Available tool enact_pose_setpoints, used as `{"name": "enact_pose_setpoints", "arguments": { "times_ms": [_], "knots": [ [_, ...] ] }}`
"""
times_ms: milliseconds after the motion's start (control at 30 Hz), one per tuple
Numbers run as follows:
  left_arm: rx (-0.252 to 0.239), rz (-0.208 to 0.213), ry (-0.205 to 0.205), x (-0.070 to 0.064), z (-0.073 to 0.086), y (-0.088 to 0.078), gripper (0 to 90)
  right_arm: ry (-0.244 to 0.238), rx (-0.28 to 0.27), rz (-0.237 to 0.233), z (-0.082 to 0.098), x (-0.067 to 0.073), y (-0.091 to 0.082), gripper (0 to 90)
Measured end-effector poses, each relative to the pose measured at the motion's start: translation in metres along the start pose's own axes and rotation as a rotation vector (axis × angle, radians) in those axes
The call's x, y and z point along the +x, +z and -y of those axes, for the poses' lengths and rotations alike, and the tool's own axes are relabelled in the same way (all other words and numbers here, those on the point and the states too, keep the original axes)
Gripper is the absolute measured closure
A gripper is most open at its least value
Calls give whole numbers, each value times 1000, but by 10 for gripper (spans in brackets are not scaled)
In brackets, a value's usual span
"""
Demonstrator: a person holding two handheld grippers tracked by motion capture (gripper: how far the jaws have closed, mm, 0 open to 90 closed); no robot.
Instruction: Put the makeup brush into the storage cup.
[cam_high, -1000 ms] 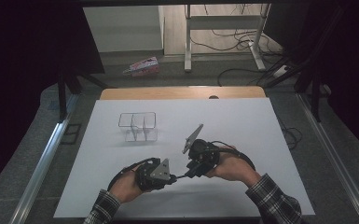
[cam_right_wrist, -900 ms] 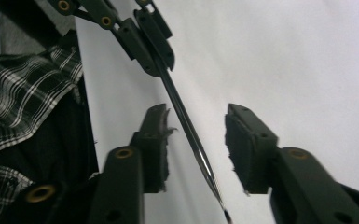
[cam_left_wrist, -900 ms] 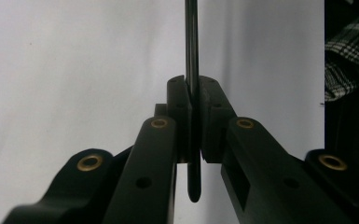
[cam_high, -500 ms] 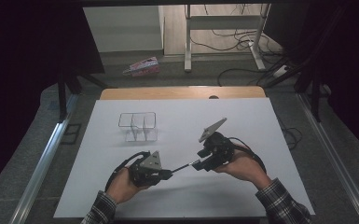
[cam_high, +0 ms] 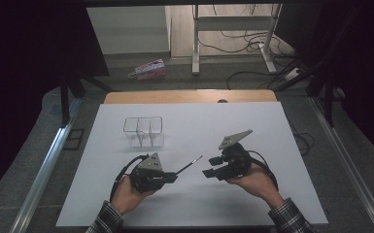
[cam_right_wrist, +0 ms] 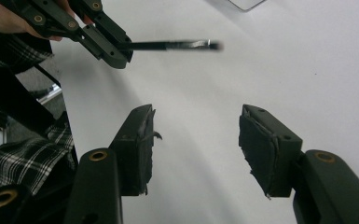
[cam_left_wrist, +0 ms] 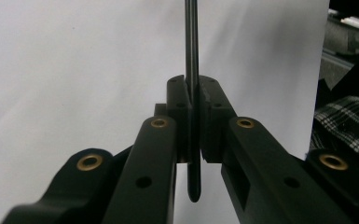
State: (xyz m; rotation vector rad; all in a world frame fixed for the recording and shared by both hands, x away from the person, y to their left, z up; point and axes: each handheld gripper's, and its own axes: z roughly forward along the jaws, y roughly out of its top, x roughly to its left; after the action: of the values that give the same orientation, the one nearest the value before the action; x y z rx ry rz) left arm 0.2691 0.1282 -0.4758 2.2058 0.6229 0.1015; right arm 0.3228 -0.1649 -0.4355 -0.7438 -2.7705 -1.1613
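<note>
A: Where is the thin black rod (cam_high: 188, 165)?

B: It sits clamped between the jaws of the left gripper (cam_high: 172, 175), low on the white table (cam_high: 252, 121) and left of its middle. In the high view the rod sticks out from the jaws and slants up and to the right, its tip in the air above the tabletop.

A: How tight is that grip?

B: The left gripper view shows the two black pads pressed flat against the rod (cam_left_wrist: 192, 70) on either side, with no gap to be seen. A short rounded end of the rod hangs out behind the pads, and the long part runs straight up out of the picture.

A: And the right gripper (cam_high: 208, 173)?

B: Its jaws stand apart with nothing between them. They have just been opening. In the right gripper view only bare white table shows in the gap between the two worn pads. The left gripper (cam_right_wrist: 121, 52) and its rod (cam_right_wrist: 177, 45) lie farther off, near the top of that view, the rod level and pointing to the right.

A: How close are the two grippers?

B: Near, but apart. The rod's tip points into the space between them and touches nothing.

A: Anything else on the table?

B: A clear box (cam_high: 144, 131) with compartments stands farther back, beyond the left gripper and well apart from the rod. A checked sleeve (cam_high: 106, 221) covers the left forearm.
</note>
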Motion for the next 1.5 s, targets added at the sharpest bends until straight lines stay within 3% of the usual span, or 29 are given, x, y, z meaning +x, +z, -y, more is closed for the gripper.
{"name": "enact_pose_setpoints", "arguments": {
  "times_ms": [133, 400, 633, 933, 1367, 1500],
  "knots": [
    [-18, 3, -37, 0, 2, 0, 853, 21, -33, -17, 9, -1, 4, 402],
    [-44, 0, -73, -2, 6, 0, 853, 28, -62, -2, 15, 0, 11, 170],
    [-94, -5, -144, -4, 8, 0, 852, 66, -94, -18, 15, 3, 15, 146],
    [-174, 7, -225, -10, 11, 3, 853, 119, -160, -77, 9, 11, 18, 347],
    [-223, -1, -225, -22, 8, 7, 852, 193, -263, -169, 0, 16, 26, 618],
    [-228, 0, -227, -24, 8, 10, 852, 213, -279, -197, -1, 15, 28, 659]
  ]
}}
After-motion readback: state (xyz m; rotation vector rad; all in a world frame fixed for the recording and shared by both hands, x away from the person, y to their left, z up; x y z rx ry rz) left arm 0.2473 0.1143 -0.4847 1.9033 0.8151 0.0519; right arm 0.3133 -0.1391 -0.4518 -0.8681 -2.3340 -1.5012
